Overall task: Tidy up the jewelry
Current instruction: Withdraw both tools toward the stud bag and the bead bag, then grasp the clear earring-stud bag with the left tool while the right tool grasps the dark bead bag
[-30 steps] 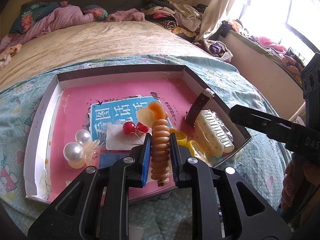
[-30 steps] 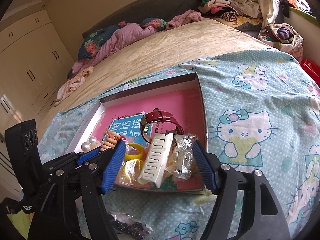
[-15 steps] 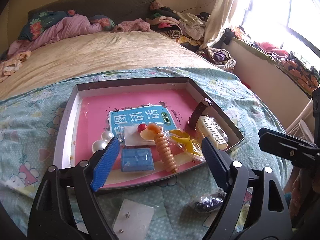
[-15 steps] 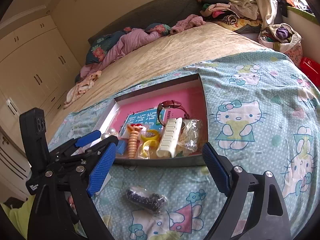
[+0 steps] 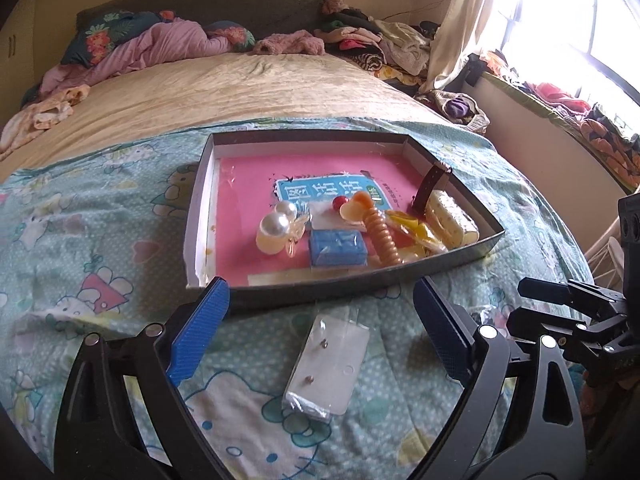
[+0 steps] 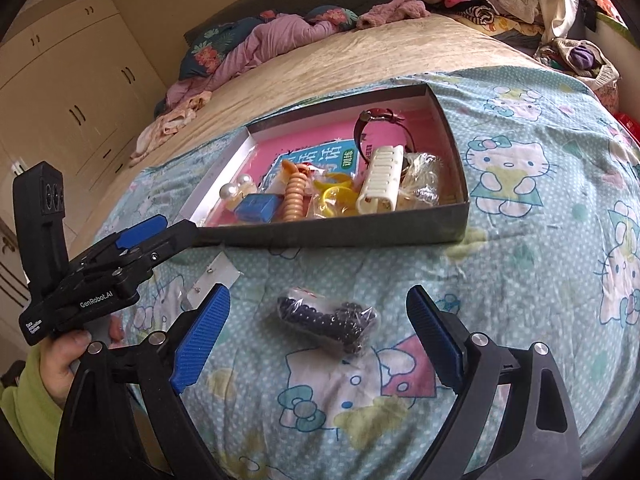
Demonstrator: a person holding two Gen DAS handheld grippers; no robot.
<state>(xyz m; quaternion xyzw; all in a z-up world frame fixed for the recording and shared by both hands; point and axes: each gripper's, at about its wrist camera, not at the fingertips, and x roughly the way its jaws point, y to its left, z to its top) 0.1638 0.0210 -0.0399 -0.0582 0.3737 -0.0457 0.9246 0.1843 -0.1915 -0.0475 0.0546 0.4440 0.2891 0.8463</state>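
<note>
Two packets are left on the quilt [image 6: 520,240], outside the box [image 5: 460,258]: a card of stud earrings [image 5: 326,364] in a clear sleeve and a small bag of dark beads [image 6: 328,318]. Everything else, including the pearl clips [image 5: 276,220], the amber spiral clip [image 5: 382,236], the cream hair claw [image 6: 380,180] and the watch [image 6: 376,120], is already gathered in the box.

The left gripper [image 5: 320,332] is held over the earring card. Its jaws have just been opening, stand wide apart, and nothing is pressed between them. The right gripper [image 6: 318,334] is held over the bead bag. Its jaws have also just been opening and stand wide apart, with the bag lying loose between the pads.

The step in hand appears to be the pick-up of these two packets. The card lies flat on soft bedding, so it is best pinched across its narrow width, with one pad worked under an edge. The bead bag is better taken at its bulging middle than by its slippery film. Both are then to be lifted clear over the near wall of the box.
</note>
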